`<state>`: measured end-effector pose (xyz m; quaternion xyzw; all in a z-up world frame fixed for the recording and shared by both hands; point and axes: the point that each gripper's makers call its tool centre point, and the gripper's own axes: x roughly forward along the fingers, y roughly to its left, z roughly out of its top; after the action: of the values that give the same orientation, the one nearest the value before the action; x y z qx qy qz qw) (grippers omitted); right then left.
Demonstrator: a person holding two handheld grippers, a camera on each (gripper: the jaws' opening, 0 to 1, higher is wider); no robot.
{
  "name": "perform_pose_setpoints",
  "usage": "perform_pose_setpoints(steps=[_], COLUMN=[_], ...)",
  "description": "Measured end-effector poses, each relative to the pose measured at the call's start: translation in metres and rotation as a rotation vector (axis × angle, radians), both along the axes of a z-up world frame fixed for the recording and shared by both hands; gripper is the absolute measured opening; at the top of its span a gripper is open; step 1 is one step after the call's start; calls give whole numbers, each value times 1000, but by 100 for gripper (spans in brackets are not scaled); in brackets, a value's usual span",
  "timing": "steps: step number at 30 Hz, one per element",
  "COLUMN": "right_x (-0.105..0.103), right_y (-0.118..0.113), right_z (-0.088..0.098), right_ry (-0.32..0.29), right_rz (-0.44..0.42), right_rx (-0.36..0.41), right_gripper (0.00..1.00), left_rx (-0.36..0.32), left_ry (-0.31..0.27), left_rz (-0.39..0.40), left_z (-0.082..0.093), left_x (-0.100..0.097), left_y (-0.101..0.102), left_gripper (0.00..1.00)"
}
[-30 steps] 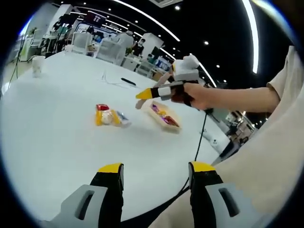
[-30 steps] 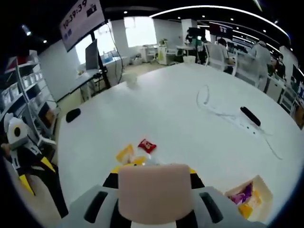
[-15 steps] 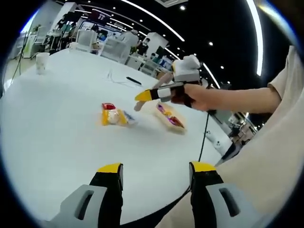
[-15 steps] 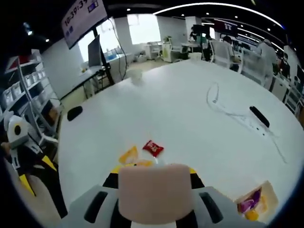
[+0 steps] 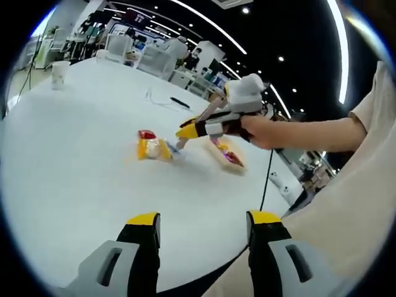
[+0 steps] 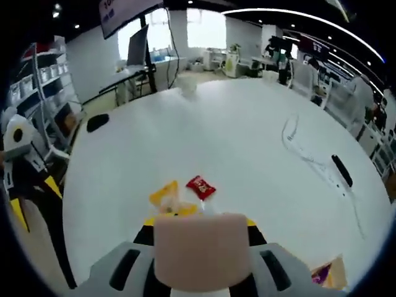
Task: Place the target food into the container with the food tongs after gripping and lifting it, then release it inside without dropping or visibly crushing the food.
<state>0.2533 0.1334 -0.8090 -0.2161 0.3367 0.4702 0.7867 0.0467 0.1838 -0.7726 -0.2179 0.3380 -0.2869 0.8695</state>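
A small pile of snack packets [image 5: 151,149], red and yellow, lies on the white table [image 5: 74,179]. In the right gripper view a red packet [image 6: 201,185] and a yellow packet [image 6: 164,195] lie just beyond my jaws. My right gripper [image 5: 189,129], held by a hand, is shut on the beige food tongs [image 5: 180,142], whose tips hang just right of the packets. The tongs' handle [image 6: 203,250] sits between the jaws of the right gripper [image 6: 198,219]. A shallow container [image 5: 227,155] with colourful food lies to the right. My left gripper [image 5: 204,219] is open and low, holding nothing.
A paper cup [image 5: 60,73] stands far back on the left. A thin cable [image 6: 297,136] and a black remote [image 6: 341,170] lie across the table. A black mouse-like object [image 6: 98,122] sits by the far edge. The left gripper [image 6: 25,173] shows at the left.
The right gripper and its tongs have dropped and moved left, closer to the snack packets. The right view has turned, so the container has slid to its bottom right edge.
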Motion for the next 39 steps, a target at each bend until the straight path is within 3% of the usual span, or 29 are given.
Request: perform_pose_setpoints(steps=[7,18,39], right_x=[-6,-7,-3], right_y=[8,5,1], right_z=[-3,-17,-20], right_ry=[-30,-2,26], right_rz=[78,67,59], right_rx=[-40,-54,-33], right_gripper=[28,28,28], left_rx=[-3,-10,-24], left_ry=[6,21,30], left_rz=[-6,-12,-21], left_z=[-1,-3,-8], left_x=[4,9,16], left_y=[-1,-2,-5], left_gripper=[55,55,55])
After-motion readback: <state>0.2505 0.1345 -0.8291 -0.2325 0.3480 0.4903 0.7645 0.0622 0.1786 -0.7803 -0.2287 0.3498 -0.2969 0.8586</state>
